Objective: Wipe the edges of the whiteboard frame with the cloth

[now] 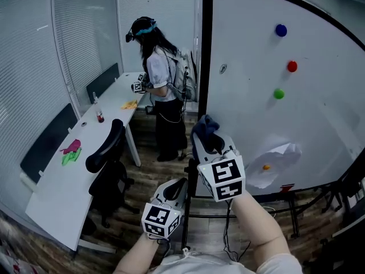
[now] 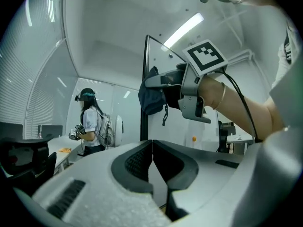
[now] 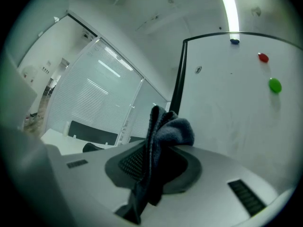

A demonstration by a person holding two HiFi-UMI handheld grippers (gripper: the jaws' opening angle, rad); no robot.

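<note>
Our right claw (image 1: 209,143) is clamped on the cloth (image 1: 205,127), a dark blue rag. In the right gripper view the cloth (image 3: 166,130) bunches up between the jaws and a tail hangs below the claw (image 3: 152,167). We hold it up by the left edge of the black frame (image 1: 205,50) of the whiteboard (image 1: 251,84), low on that edge. We cannot tell whether cloth and frame touch.

Our left claw (image 1: 174,188) hangs lower and to the left, apart from the board. In its own view the left claw (image 2: 152,150) has its jaws pressed together with nothing between them.

On the board sit a blue magnet (image 1: 280,30), a red magnet (image 1: 292,66) and a green magnet (image 1: 278,94), with a paper (image 1: 278,157) near the bottom edge. A person (image 1: 158,76) stands at the far end of the table (image 1: 57,193), and a chair (image 1: 107,153) stands along its right edge.
</note>
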